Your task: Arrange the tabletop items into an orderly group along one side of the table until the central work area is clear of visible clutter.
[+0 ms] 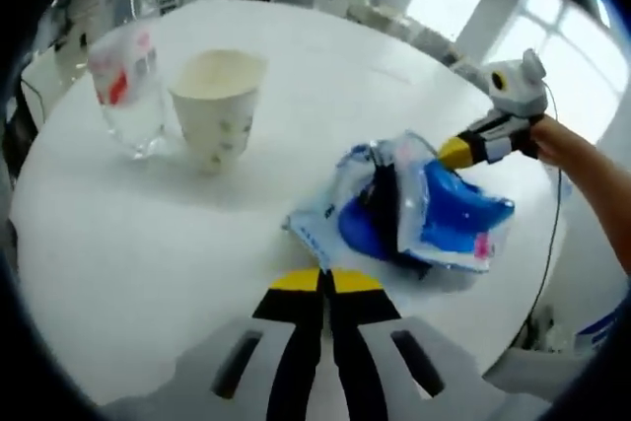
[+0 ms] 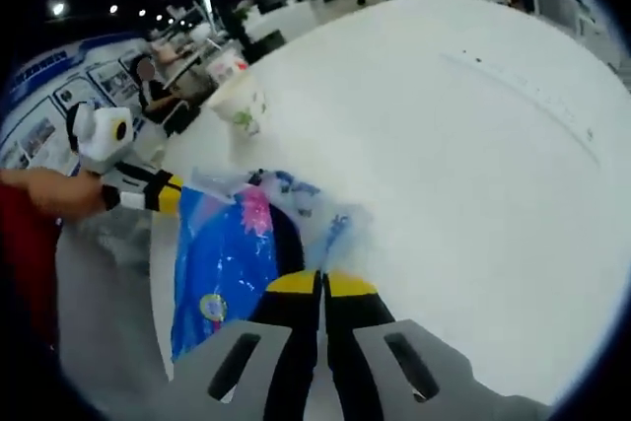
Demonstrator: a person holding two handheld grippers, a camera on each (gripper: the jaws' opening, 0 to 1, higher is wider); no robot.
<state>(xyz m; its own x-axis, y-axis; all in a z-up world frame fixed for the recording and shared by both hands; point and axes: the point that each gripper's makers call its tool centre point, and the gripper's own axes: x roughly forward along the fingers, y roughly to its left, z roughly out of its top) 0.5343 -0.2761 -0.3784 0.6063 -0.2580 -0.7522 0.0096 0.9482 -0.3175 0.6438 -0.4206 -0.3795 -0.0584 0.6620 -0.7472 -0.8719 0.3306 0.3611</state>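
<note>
So the blue and clear plastic package [image 1: 419,209] is lying near the edge of the round white table [image 1: 296,76], and both claws are at it. In the left gripper view, the left gripper [image 1: 325,281] has its jaws pressed together just short of the package, not holding anything that I can see. The right gripper [image 1: 455,152] comes in from the table edge and its yellow tip touches the package; its own view shows its jaws closed too, right at the wrapper. Further in sit a paper cup [image 1: 217,105] and a clear glass [image 1: 128,91] with a packet inside, just beside each other.
</note>
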